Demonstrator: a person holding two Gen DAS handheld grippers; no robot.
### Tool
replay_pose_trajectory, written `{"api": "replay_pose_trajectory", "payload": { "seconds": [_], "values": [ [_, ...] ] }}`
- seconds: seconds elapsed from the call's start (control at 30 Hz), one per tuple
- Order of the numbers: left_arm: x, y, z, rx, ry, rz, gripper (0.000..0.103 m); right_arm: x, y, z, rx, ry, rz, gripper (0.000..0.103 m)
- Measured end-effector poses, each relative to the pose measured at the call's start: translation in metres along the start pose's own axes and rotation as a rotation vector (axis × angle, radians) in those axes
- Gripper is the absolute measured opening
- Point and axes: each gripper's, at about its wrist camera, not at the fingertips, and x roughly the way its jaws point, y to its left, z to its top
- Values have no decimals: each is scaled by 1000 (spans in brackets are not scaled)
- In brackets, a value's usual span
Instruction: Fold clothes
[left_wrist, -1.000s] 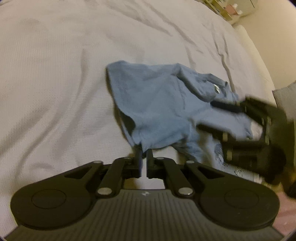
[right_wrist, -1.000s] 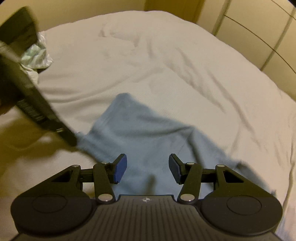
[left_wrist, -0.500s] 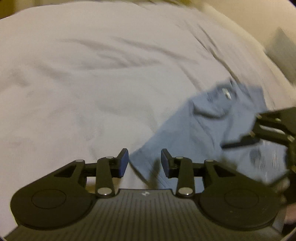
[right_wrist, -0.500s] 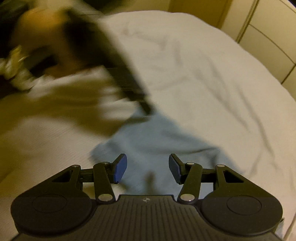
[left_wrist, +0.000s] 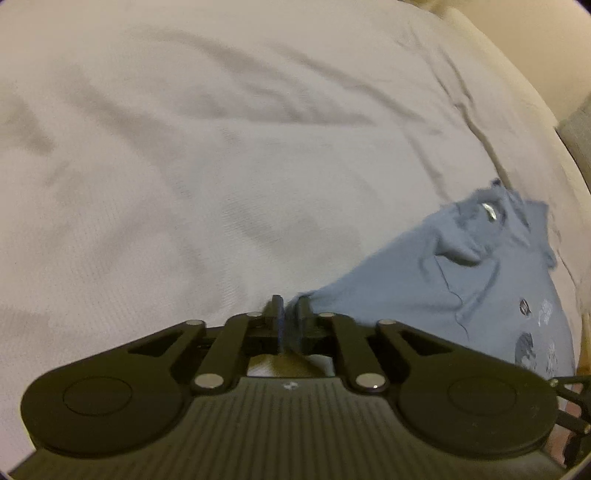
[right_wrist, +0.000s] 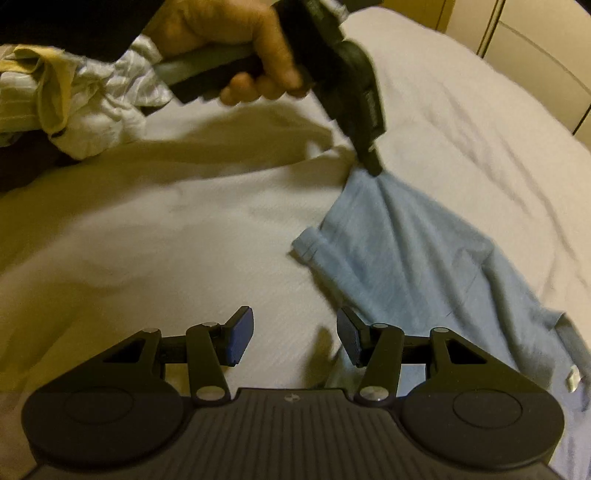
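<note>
My left gripper (left_wrist: 287, 308) is closed, pinching a corner of the light blue cotton T-shirt (left_wrist: 461, 273), which lies spread on the white textured bedspread (left_wrist: 184, 166), while my right gripper (right_wrist: 295, 334) hovers open beside the shirt's hem, gripping nothing.

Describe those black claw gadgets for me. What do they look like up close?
Each claw, left and right, is matte black: a ribbed base, two round discs, silver-pinned linkages and two fingers with blue pads. The hand grips a dark handle below a dark sleeve.
</note>
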Motion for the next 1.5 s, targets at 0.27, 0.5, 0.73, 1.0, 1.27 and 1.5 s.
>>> {"api": "replay_pose_trajectory", "payload": {
  "seconds": [0.27,0.5,0.73,1.0,1.27,1.5],
  "values": [
    [-25,8,-15,-55,-71,43,16,34,21,11,-314,-8,-151,49],
    [-47,2,-19,-29,-136,48,16,33,25,13,-323,-104,-79,1],
    [-41,-36,-29,136,-101,21,21,21,29,-6,-324,-68,60,17],
    [4,-47,-23,198,-20,71,29,-6,32,-7,-176,-107,81,24],
    [1,-33,-18,132,-44,193,25,-16,14,-37,28,-23,59,25],
    [-27,-80,-27,218,-135,252,22,-45,-9,-70,216,24,-14,29]
  ]
}}
